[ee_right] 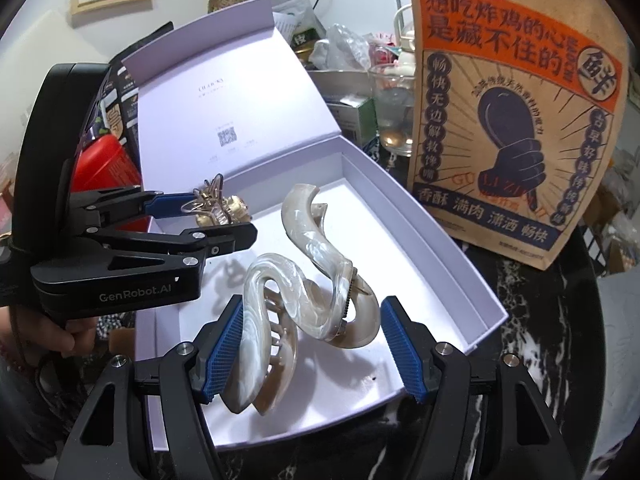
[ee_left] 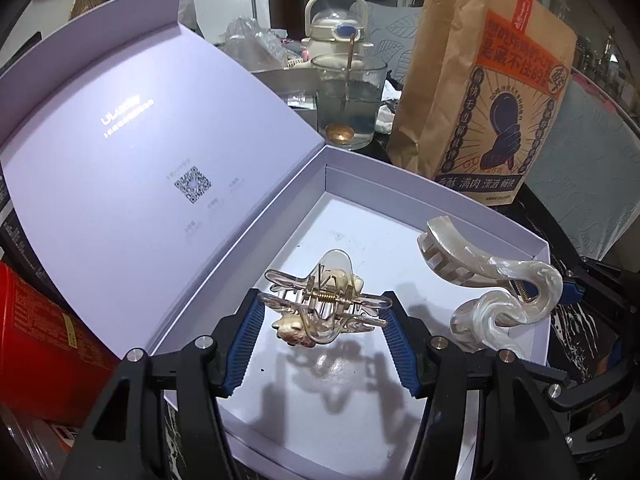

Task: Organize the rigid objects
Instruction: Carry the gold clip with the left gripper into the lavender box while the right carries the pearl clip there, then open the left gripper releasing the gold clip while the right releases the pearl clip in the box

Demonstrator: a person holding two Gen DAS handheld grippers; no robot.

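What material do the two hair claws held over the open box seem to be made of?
The see-through hair claw looks like clear glossy plastic, since the box floor shows through it; its coiled spring looks like gold-toned metal. The wavy cream hair claw looks like polished marbled plastic, perhaps acetate, with pearly swirls and bright highlights. The pale lilac box looks like matte cardboard.

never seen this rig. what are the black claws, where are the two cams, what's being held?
No robot: a person holds a two-finger gripper in each hand, with a fisheye camera on each looking along its fingers. The left camera shows the left gripper clamped on a clear hair claw clip. The right camera shows the right gripper with a pearly wavy hair clip between its pads; both hang over an open white box. A printed paper bag stands behind.
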